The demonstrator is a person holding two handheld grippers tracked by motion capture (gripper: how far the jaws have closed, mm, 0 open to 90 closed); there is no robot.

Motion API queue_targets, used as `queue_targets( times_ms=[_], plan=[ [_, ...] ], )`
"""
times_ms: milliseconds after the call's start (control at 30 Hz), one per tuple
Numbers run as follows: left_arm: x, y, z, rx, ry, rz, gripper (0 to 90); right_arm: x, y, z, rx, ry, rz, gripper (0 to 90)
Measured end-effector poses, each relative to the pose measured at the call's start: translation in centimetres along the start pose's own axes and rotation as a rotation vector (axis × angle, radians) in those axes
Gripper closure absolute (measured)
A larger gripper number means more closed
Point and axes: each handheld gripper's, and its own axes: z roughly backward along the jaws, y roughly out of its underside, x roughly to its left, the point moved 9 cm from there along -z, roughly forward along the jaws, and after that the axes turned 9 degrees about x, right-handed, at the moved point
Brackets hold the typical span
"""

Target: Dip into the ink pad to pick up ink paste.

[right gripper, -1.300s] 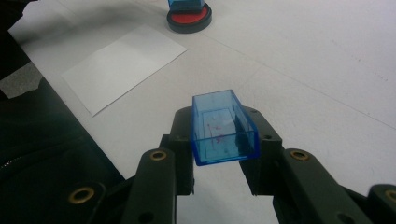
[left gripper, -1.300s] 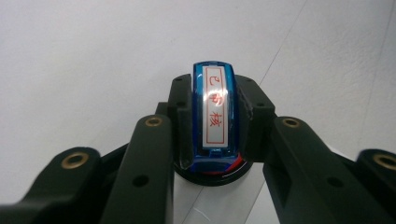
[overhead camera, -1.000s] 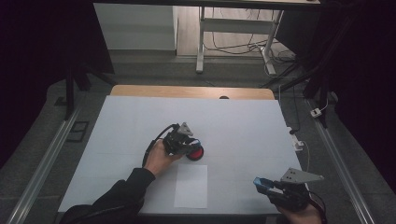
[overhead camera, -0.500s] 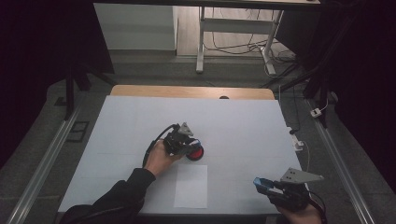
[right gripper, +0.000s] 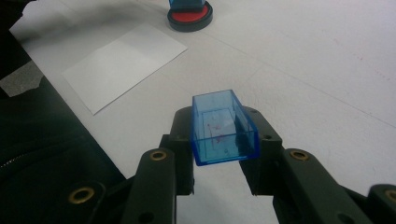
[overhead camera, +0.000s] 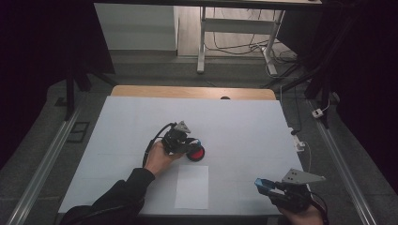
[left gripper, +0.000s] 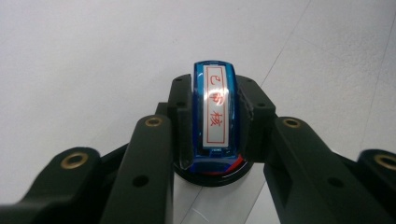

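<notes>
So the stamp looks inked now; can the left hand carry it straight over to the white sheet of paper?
Probably yes. The left gripper is shut on the blue stamp over the round red ink pad, and bare table lies between it and the white sheet of paper.

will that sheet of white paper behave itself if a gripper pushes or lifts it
The white paper looks thin and lies flat on the table, so it would likely slide when pushed. Lifted by one edge, it would probably droop. Its flush edges look hard for jaws to catch.
</notes>
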Motion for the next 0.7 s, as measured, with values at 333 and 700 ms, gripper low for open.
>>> queue_targets(
  times_ms=[333,700],
  plan=[
    [-0.7,-1.1,1.4,-0.042,0.009,-0.018,70.3,0.0,0.0,0.0,0.000,-0.001,-0.003,68.9],
    [-0.8,-0.7,0.8,-0.016,0.029,-0.012,70.3,0.0,0.0,0.0,-0.001,-0.002,-0.004,68.9]
  ],
)
